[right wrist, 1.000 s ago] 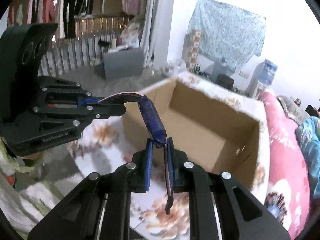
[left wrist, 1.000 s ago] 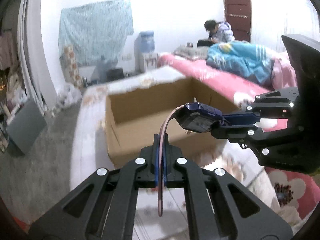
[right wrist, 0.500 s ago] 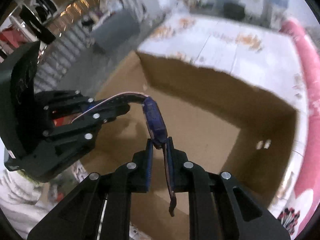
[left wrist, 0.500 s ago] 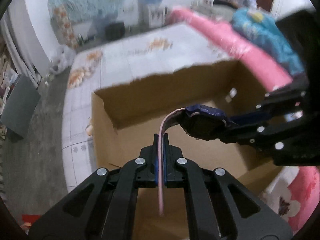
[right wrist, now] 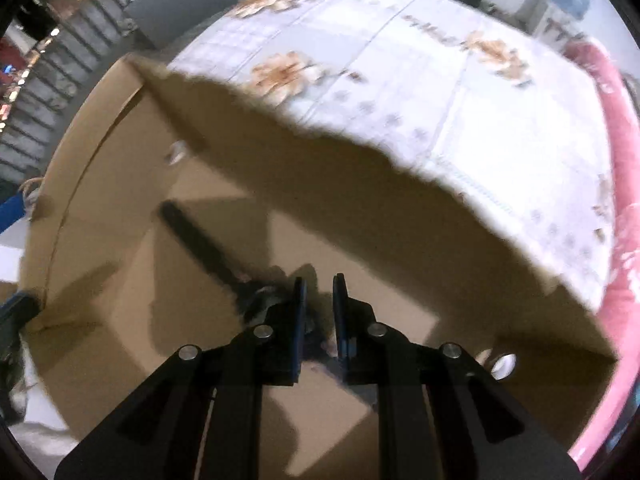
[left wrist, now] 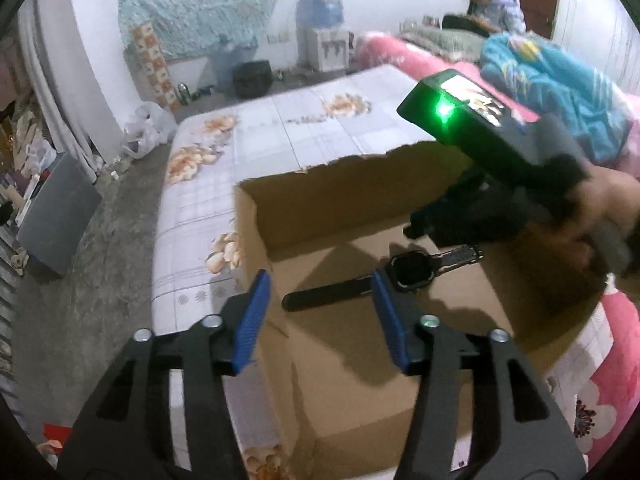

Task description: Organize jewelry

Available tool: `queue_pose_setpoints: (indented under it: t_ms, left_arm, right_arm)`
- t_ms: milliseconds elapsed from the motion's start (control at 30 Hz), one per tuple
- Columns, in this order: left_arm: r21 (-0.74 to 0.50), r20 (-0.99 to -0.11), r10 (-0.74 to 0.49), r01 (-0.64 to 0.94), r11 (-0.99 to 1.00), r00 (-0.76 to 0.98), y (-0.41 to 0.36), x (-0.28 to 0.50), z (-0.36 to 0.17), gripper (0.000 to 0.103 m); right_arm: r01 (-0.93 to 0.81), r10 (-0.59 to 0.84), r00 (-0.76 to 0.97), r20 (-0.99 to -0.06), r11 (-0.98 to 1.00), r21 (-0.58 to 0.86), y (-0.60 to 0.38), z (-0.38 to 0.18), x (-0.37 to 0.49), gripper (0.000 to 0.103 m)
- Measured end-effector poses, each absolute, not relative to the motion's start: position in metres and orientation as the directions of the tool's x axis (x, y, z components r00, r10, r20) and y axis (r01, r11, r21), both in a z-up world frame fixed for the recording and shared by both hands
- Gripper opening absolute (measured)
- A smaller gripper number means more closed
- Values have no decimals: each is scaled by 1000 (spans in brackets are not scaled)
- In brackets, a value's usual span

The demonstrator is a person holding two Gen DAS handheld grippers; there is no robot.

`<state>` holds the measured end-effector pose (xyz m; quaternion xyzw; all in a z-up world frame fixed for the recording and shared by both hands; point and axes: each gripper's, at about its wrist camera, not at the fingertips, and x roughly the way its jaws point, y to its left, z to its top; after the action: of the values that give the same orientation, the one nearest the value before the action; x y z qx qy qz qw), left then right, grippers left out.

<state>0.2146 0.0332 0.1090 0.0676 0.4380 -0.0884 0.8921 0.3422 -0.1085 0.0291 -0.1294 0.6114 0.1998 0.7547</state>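
A dark wristwatch (left wrist: pixel 404 276) lies flat on the floor of an open cardboard box (left wrist: pixel 280 216). My left gripper (left wrist: pixel 320 316) is open and empty, over the box's near left corner. My right gripper (right wrist: pixel 318 312) is down inside the box with its jaws slightly apart; the watch's strap (right wrist: pixel 200 244) runs out to its left and the watch face is partly hidden behind its left finger. In the left wrist view the right gripper's body (left wrist: pixel 480 128) with a green light hangs over the box's right side.
The box (right wrist: pixel 120 128) stands on a bed with a floral white sheet (left wrist: pixel 288 128). A pink bed with a blue blanket (left wrist: pixel 560 92) is at the right, with a person sitting at the back. Concrete floor and a grey case (left wrist: pixel 56 216) lie left.
Both grippers held the watch above the box. They lowered it in, the left gripper let go and opened wide, the right opened slightly, and the watch now lies on the box floor.
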Motion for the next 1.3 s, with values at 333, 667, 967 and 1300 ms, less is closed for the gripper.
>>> queue_pose_setpoints:
  t_ms: [333, 667, 967, 1300]
  left_arm:
    - [-79, -705, -137, 115, 990, 696, 88, 134, 116, 84]
    - [-155, -799, -162, 62, 986, 580, 95, 92, 44, 85]
    - [-181, -807, -190, 73, 981, 559, 87, 76, 19, 85]
    - [-174, -811, -192, 85, 981, 553, 77, 79, 11, 85]
  right_arm:
    - [-477, 265, 98, -959, 858, 188, -109, 44, 305, 26]
    - [-358, 341, -148, -928, 857, 372, -95, 5, 301, 34]
    - [-252, 306, -4, -952, 921, 297, -97, 7, 327, 34]
    - [-209, 348, 111, -931, 924, 321, -124, 26, 317, 36]
